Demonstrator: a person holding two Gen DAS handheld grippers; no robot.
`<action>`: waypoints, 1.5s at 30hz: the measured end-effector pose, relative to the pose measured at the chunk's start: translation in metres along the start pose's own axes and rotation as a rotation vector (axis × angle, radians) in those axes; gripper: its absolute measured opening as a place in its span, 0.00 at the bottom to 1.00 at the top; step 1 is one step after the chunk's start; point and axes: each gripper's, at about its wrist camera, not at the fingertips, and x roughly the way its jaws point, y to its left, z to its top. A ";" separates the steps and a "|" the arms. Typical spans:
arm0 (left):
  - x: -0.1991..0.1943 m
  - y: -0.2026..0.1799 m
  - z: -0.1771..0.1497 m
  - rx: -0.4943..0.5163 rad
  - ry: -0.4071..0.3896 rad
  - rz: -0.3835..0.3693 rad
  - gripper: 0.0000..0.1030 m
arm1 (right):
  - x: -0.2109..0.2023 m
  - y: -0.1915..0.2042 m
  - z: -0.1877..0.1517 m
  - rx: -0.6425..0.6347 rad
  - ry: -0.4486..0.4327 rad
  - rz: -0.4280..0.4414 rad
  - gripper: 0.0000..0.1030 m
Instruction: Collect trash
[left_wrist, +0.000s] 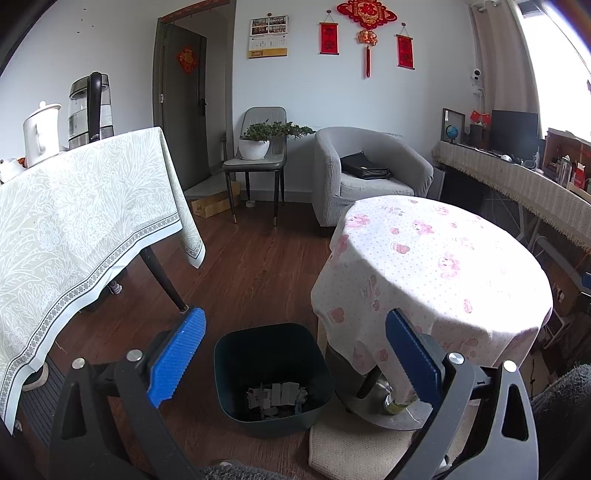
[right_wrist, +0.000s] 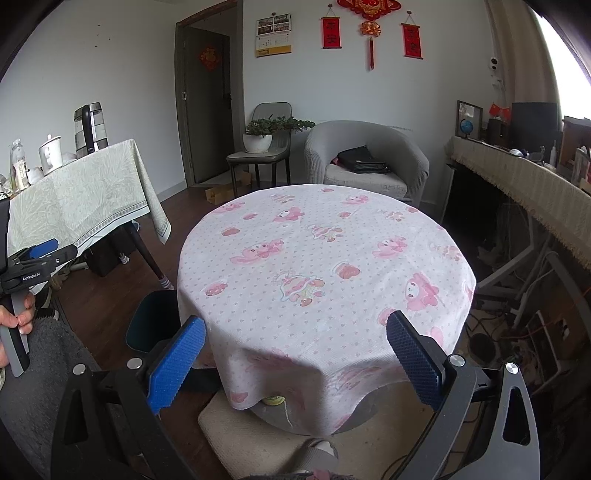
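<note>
A: Nearest first: the left gripper (left_wrist: 293, 345) hangs over the dark bin (left_wrist: 273, 376) on the floor, fingers (left_wrist: 177, 354) spread wide and holding nothing. Paper scraps (left_wrist: 277, 397) already lie in the bottom.

B: And the right gripper (right_wrist: 295, 350)?

A: Fingers spread and empty too, aimed at the round counter (right_wrist: 325, 266) with the pink cloth. I see no trash left on the cloth, so I'd judge this a hunt for the next piece. Scan low; a can (right_wrist: 273, 400) shows under the cloth's hem at the pedestal, though I cannot tell if it counts.

B: Room to move?

A: The bin sits just beside the counter's draped edge, so come in from the open floor (left_wrist: 251, 266). Farther left, the green-clothed table (left_wrist: 85, 206) and its leg narrow that lane. The armchair (right_wrist: 365, 162) stands well beyond.
</note>
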 end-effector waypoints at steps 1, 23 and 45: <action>0.000 0.000 0.000 0.002 0.001 0.001 0.97 | 0.000 0.000 0.000 0.000 0.000 0.000 0.97; 0.003 -0.001 -0.002 0.006 0.006 0.003 0.97 | -0.001 -0.004 -0.001 0.019 0.000 0.010 0.97; 0.002 0.000 -0.002 0.000 0.008 0.001 0.97 | -0.001 -0.004 0.000 0.019 0.001 0.010 0.97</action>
